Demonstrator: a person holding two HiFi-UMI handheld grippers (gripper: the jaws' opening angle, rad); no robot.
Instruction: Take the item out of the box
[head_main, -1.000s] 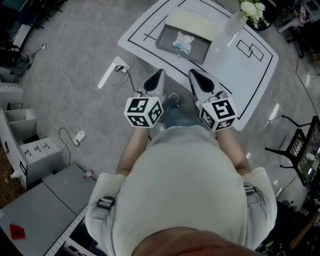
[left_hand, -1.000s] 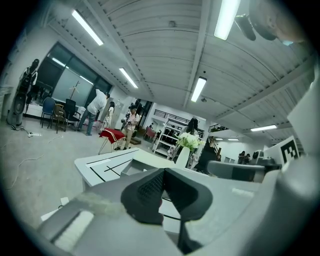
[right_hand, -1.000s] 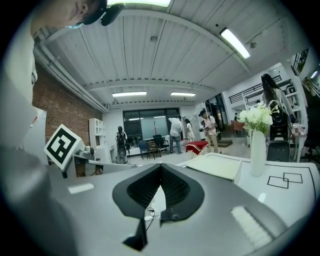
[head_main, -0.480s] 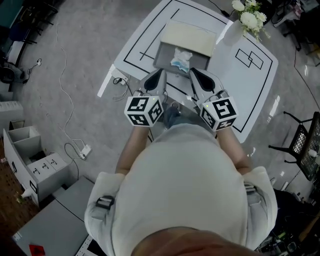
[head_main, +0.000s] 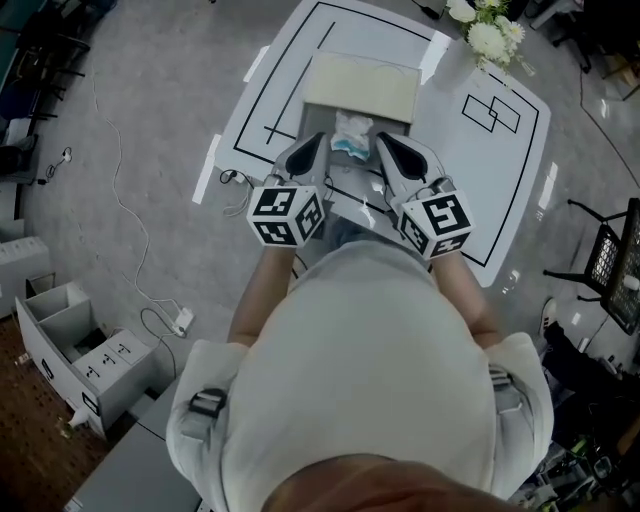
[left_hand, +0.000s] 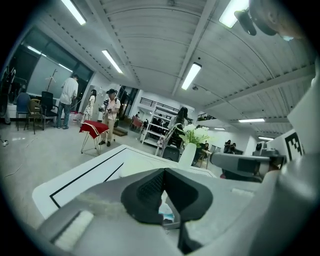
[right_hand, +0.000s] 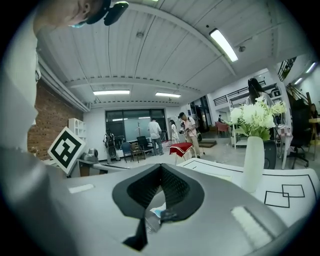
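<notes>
- Item (head_main: 350, 135): white-and-blue crumpled packet lying inside the open grey box (head_main: 352, 168) on the white table (head_main: 470, 170). It is also glimpsed through the gap under the jaws in the left gripper view (left_hand: 167, 216) and the right gripper view (right_hand: 157, 212).
- Box lid (head_main: 360, 85): beige, folded back on the far side of the box.
- Left gripper (head_main: 318, 140) (left_hand: 164, 170): jaws closed, tips meeting, nothing held. Its tip is over the box, just left of the item.
- Right gripper (head_main: 385, 140) (right_hand: 160, 166): jaws closed too and empty. Its tip is over the box, just right of the item.
- Change: a second ago both tips sat at the table's near edge, with the box well ahead. Half a second ago they were at the box's near wall. Now they flank the item. Jaws were closed throughout.
- Change: the table sits nearer the person in the head view, and the item has not moved in the box.
- Vase of white flowers (head_main: 490, 35) (right_hand: 252, 165): upright at the table's far right corner, well apart from the box.
- Grey drawer unit (head_main: 70, 345): on the floor to the left, drawer pulled out.
</notes>
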